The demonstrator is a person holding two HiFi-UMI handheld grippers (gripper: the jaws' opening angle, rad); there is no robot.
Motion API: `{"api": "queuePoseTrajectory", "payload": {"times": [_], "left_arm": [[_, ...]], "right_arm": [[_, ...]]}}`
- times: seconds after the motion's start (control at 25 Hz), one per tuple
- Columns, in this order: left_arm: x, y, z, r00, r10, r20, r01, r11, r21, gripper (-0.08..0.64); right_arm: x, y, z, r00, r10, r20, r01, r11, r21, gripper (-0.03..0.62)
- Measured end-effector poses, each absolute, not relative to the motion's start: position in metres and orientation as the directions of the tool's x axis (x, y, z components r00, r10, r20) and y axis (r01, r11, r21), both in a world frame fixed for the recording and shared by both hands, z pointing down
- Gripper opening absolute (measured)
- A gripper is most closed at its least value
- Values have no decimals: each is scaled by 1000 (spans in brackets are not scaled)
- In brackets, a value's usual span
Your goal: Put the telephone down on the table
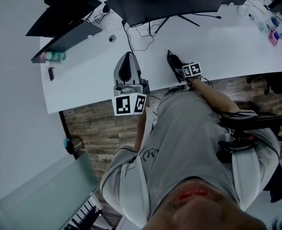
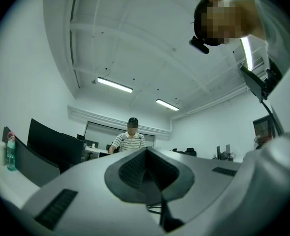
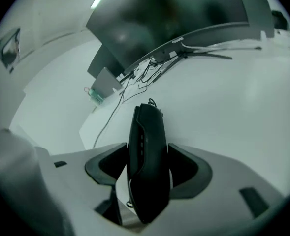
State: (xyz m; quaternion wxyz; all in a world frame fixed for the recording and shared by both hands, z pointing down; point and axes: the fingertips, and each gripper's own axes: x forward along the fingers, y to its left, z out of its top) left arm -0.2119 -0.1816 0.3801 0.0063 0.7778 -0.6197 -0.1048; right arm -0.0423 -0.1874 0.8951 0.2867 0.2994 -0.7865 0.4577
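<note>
Since the jaws of the right gripper (image 3: 147, 166) clasp the telephone (image 3: 145, 132) by its sides, on edge over the table (image 3: 223, 107) near its front, while the left gripper (image 2: 147, 173) sits closed and empty, set-down and release appear outstanding.

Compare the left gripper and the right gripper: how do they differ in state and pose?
The right gripper holds the black telephone between its jaws; the left gripper holds nothing, its jaws together. The right gripper looks out over the white table; the left gripper tilts up toward the ceiling. Both carry a marker cube.
</note>
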Motion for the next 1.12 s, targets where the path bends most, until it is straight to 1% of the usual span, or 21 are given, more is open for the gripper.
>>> {"api": "queuePoseTrajectory", "payload": {"times": [0.08, 0.12, 0.16, 0.2, 0.36, 0.6, 0.76, 0.92, 1.12], "left_arm": [[-213, -181, 379, 206, -966, -156, -964, -228, 139, 11], [-213, -181, 379, 205, -966, -155, -964, -226, 138, 11], [-214, -181, 378, 203, -967, -155, -965, -225, 136, 11], [-214, -181, 378, 202, -967, -155, -965, -223, 135, 11], [-216, -180, 379, 195, -969, -153, -967, -216, 136, 11], [-214, -181, 380, 201, -968, -148, -966, -221, 133, 11], [-216, -184, 380, 203, -968, -147, -965, -223, 139, 11], [-214, -190, 380, 214, -965, -152, -961, -236, 146, 11], [-213, -198, 382, 225, -962, -152, -957, -248, 151, 11]], "right_arm": [[-55, -182, 893, -751, -178, 636, -659, 267, -703, 268], [-61, -177, 893, -785, -164, 597, -619, 208, -757, 268], [-65, -174, 893, -800, -155, 579, -600, 180, -780, 268], [-66, -172, 893, -796, -155, 585, -605, 190, -773, 268], [-65, -178, 893, -721, -159, 674, -682, 329, -653, 284], [-54, -188, 886, -657, -219, 722, -734, 404, -546, 285], [-48, -191, 883, -664, -234, 710, -740, 338, -581, 284], [-35, -194, 883, -651, -253, 716, -755, 322, -572, 285], [-27, -216, 859, -655, -332, 679, -756, 286, -589, 284]]}}
